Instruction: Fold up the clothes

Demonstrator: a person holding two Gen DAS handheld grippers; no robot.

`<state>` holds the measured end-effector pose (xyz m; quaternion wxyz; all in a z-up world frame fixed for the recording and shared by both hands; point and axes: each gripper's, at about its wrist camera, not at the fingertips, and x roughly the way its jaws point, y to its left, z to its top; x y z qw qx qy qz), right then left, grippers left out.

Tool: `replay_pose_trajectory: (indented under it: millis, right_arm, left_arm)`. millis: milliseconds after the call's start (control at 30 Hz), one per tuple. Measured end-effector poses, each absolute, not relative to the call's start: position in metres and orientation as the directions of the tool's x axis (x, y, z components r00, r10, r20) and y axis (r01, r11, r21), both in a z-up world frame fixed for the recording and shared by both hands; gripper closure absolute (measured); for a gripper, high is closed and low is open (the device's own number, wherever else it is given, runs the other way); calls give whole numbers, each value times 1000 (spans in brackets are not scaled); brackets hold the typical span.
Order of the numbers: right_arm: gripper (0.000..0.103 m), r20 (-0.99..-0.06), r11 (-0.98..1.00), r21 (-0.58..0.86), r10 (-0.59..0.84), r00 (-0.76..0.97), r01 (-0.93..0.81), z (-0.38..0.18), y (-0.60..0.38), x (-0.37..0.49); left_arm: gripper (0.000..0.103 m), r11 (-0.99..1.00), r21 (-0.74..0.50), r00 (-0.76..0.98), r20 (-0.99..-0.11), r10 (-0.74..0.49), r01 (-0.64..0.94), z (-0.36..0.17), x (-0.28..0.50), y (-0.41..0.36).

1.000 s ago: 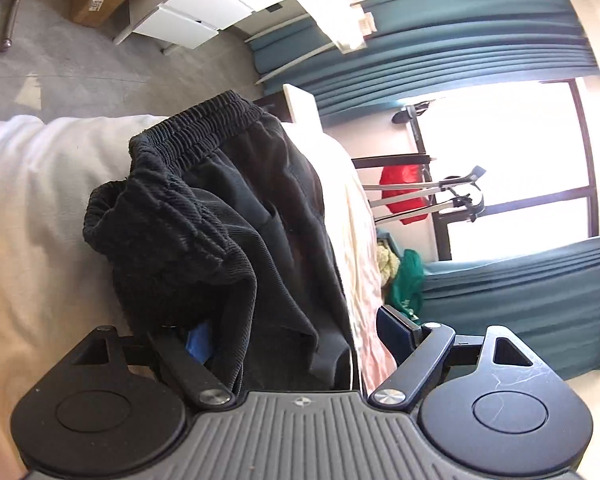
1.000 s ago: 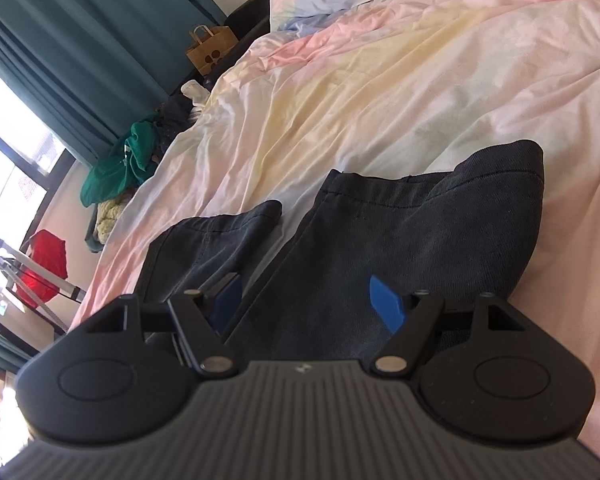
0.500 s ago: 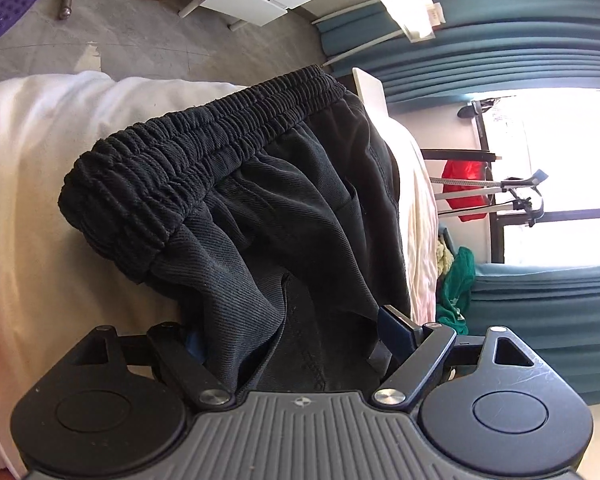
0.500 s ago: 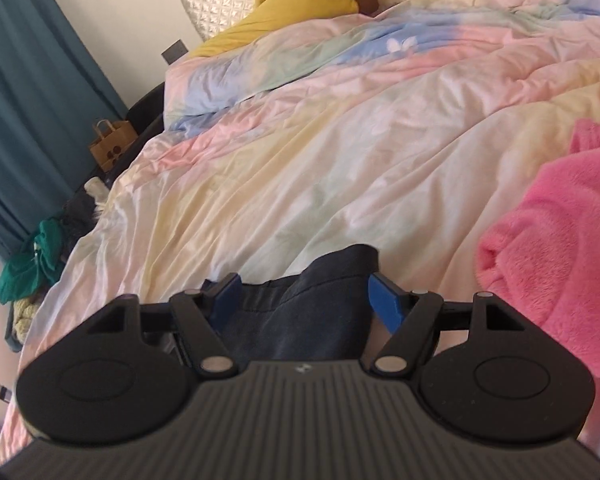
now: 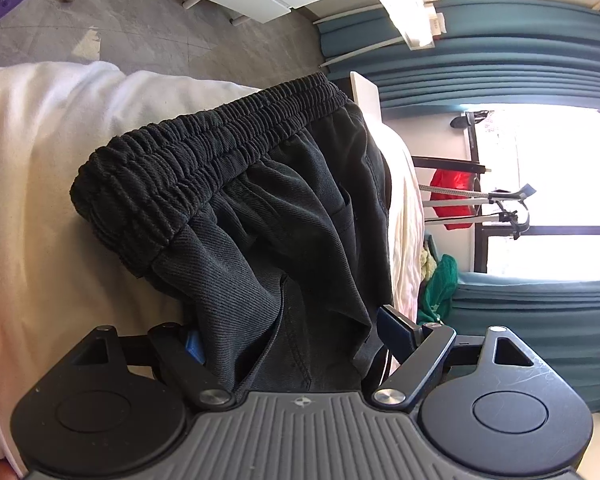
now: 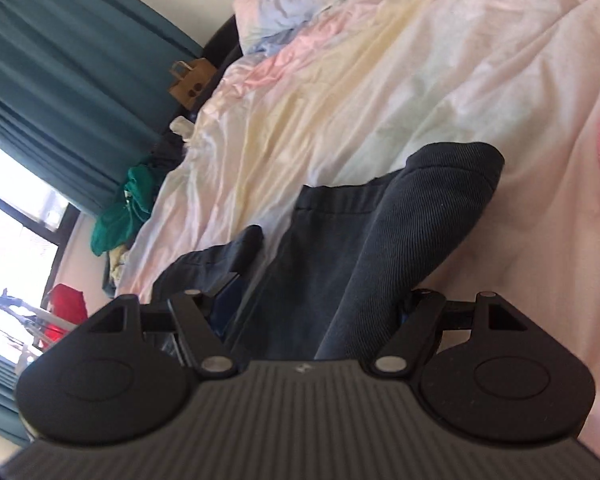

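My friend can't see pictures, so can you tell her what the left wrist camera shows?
Black pants with a stretchy waistband lie bunched on a white bed cover, with their cloth between the wide-apart fingers of the left tongs. Behind are teal curtains and a bright window.

Your black trousers (image 5: 284, 216) lie bunched on the bed; elastic waistband (image 5: 204, 152) ridged toward eleven o'clock.

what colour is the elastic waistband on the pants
Black, like the rest of the pants; the ribbed waistband shows best in the left wrist view.
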<state>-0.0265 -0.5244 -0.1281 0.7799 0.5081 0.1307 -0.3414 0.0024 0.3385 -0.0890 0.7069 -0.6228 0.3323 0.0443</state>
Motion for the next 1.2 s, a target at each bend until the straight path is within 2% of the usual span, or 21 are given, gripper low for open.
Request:
replay_pose_trajectory:
  millis: [100,267,400,567,667,767,867,967,1033,1133,1200]
  right_arm:
    - [29,-557,235,703,-406,725,671,-126,-525,-28]
    - [30,-745,114,531,-410,527,840,-145,-534,-29]
    - [30,-705,113,612,-371,604,783,-152,-535,-31]
    - [29,-605,250,683,-334,723,687,-137,-526,-16]
    - [29,-653,243,631,-346,674,737,-139,-527,-11]
    - [30,-717,181,608,-294,632,773,-154,-533,-12]
    - [30,-693,156,646,-290,660,747,-155,-537,-16]
    - [32,-649,184,685,-285,705,705,-151,-537,-16]
    - [37,-649,189,683,-285,705,705,-149,-537,-14]
    - [51,-681,184,638,-318,660,747,-147,-537,-12]
    - [59,-685,163,635,-335,648,755,-148,-538,-13]
  left_arm:
    - [19,187,-858,782,-513,-355,-478,-94,0,343]
    - [19,190,-857,779,-515,-357,-480,-94,2,343]
    - [19,198,-855,780,-518,-351,-479,-93,1,342]
    - [20,229,-838,782,-546,-302,-496,-87,-4,342]
    - [20,248,-824,772,-565,-291,-509,-85,-5,342]
    - [20,276,-802,753,-595,-281,-530,-84,-5,341]
    - [21,304,-778,733,-624,-271,-550,-83,-5,341]
    - [26,331,-753,712,-652,-259,-569,-83,-5,340]
    - [35,352,-736,693,-671,-264,-578,-83,-3,338]
    - [51,339,-743,683,-667,-297,-578,-90,1,335]
    - [52,319,-748,681,-662,-311,-582,-94,3,335]
